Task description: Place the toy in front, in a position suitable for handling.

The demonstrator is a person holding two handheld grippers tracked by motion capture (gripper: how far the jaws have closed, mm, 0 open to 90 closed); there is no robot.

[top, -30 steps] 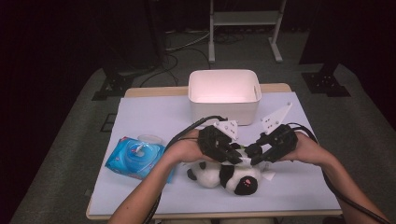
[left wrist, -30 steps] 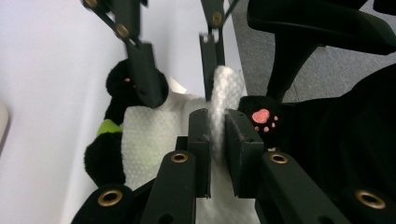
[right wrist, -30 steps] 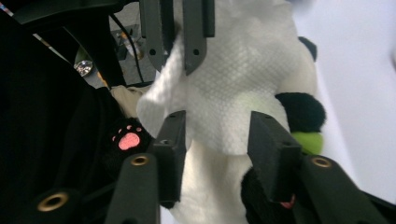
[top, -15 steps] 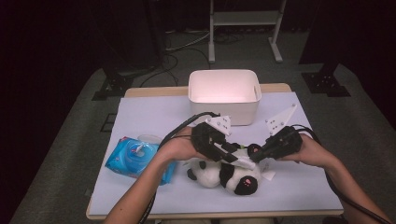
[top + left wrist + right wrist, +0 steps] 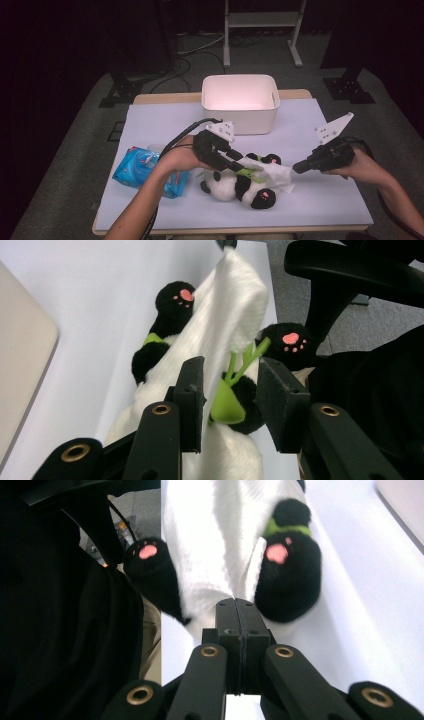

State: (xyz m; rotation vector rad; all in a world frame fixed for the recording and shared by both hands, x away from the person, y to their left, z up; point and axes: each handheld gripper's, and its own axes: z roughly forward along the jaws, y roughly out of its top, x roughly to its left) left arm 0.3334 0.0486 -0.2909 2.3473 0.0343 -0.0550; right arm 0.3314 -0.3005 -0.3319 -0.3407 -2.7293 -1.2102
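The right gripper (image 5: 236,604) has its flat black jaws pressed fully together on the edge of a soft white cloth (image 5: 210,545), which stretches ahead of it over the fluffy panda toy (image 5: 239,184). The left gripper (image 5: 229,385) has just been opening; its jaws stand partly apart around the cloth and a green leaf (image 5: 226,402). Beyond stands a smooth white plastic bin (image 5: 240,100).

The desk (image 5: 320,200), covered in white, carries a white bin (image 5: 240,102) at its far middle, a blue wipes pack (image 5: 142,167) near left, and a plush panda (image 5: 240,185) near the middle.
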